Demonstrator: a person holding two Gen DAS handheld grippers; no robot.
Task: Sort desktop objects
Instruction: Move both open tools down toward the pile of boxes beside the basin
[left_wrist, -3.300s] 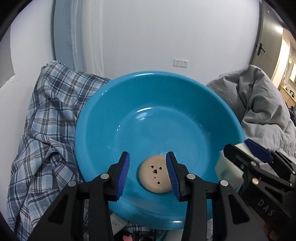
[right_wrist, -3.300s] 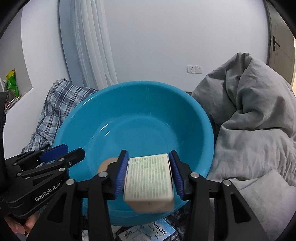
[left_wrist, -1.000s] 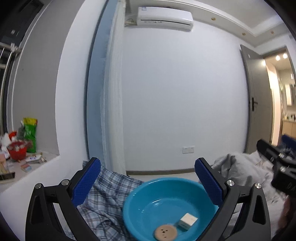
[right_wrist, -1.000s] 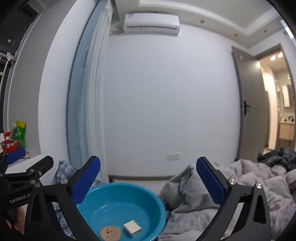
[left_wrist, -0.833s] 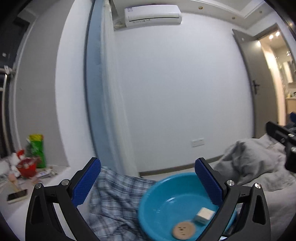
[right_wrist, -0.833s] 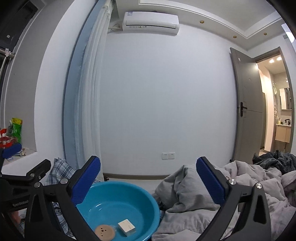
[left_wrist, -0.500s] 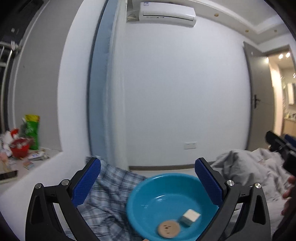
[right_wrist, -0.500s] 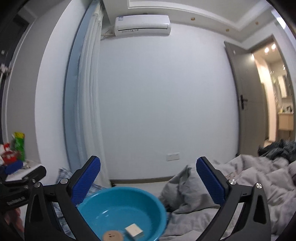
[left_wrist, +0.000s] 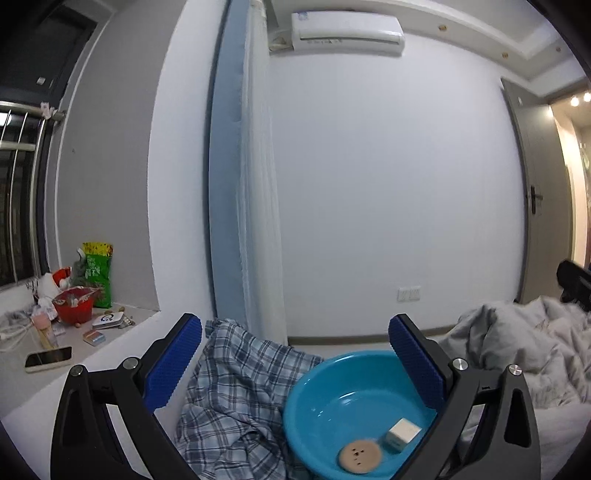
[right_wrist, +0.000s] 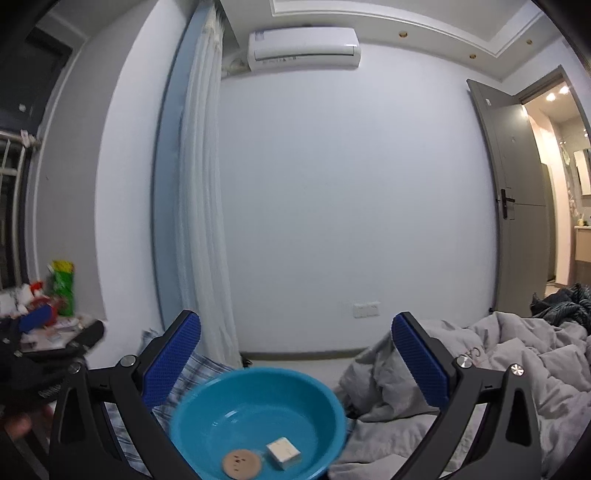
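Left gripper (left_wrist: 293, 354): fingers wide apart, holding nothing. Right gripper (right_wrist: 296, 353): fingers wide apart, holding nothing. Basin (right_wrist: 207, 413), blue: below and beyond both finger pairs, holding a round disc (right_wrist: 242, 463) and a box (right_wrist: 283, 452), just beside each other. Plaid cloth (left_wrist: 236, 391): left of the basin.

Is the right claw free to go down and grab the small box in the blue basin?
Probably yes: the right claw is open and empty, and the small box lies uncovered in the blue basin.
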